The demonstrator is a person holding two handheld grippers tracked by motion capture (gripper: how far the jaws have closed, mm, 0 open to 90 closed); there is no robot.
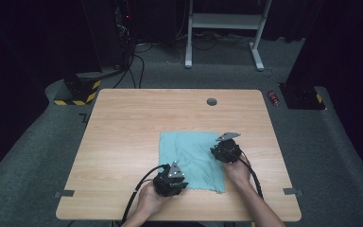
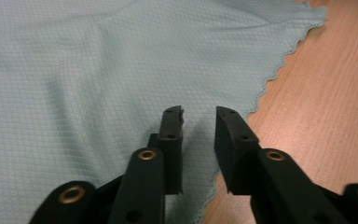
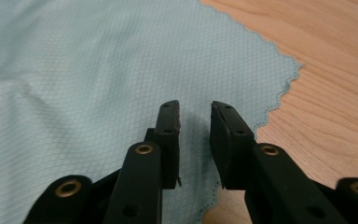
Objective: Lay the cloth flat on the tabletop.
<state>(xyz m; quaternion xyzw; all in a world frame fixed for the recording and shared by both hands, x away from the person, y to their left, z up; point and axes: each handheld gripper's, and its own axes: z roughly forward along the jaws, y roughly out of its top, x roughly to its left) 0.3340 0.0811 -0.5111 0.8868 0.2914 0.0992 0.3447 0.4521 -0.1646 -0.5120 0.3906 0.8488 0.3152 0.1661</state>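
Left hand-held gripper [image 1: 170, 179] and right hand-held gripper [image 1: 226, 150] (jaws parted, empty) hover at the cloth's [image 1: 191, 153] lower-left and right edges, frame centre.

A light wooden worktop [image 1: 123, 142] with a round grey grommet [image 1: 211, 101] stands on grey carpet [image 1: 28, 161]; a red can [image 1: 274, 98] lies beside a white desk frame [image 1: 227, 28].
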